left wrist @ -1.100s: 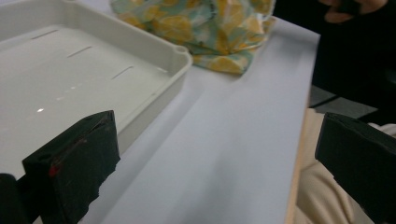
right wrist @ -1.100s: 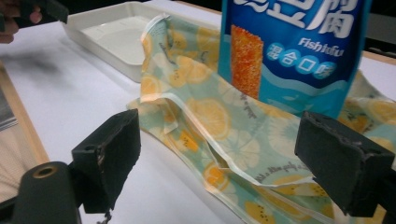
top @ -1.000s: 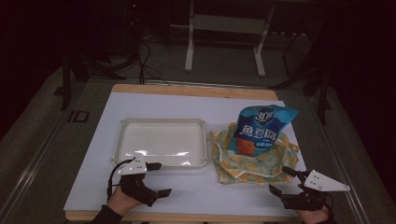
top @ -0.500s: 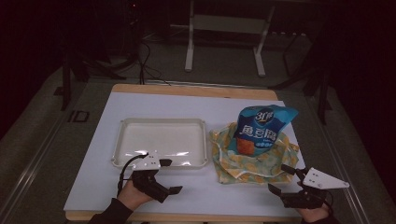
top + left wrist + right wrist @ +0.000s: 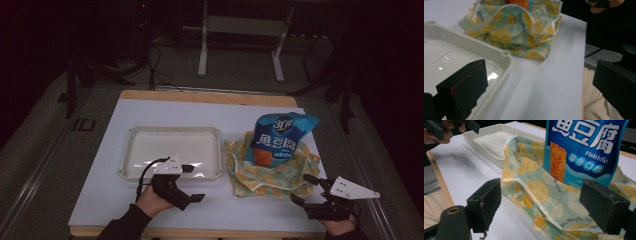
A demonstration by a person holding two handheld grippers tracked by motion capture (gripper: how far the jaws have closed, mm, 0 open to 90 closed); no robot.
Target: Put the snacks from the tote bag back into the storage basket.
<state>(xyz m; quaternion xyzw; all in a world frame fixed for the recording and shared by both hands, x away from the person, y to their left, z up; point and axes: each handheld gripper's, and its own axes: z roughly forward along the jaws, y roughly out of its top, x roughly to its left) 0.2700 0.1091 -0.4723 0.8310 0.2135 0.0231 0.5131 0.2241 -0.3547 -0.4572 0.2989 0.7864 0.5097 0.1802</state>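
Ahead of my right claw (image 5: 306, 190), jaws wide and empty, the upright blue foil fish-tofu snack bag (image 5: 280, 138) stands in the lemon-print cloth pouch (image 5: 267, 175), nearer than my left claw (image 5: 192, 183).

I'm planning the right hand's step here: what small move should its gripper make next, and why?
Probably ease the right gripper forward onto the lemon-print bag's near edge: its jaws stand open, empty, just short of it, with the blue snack packet upright inside.
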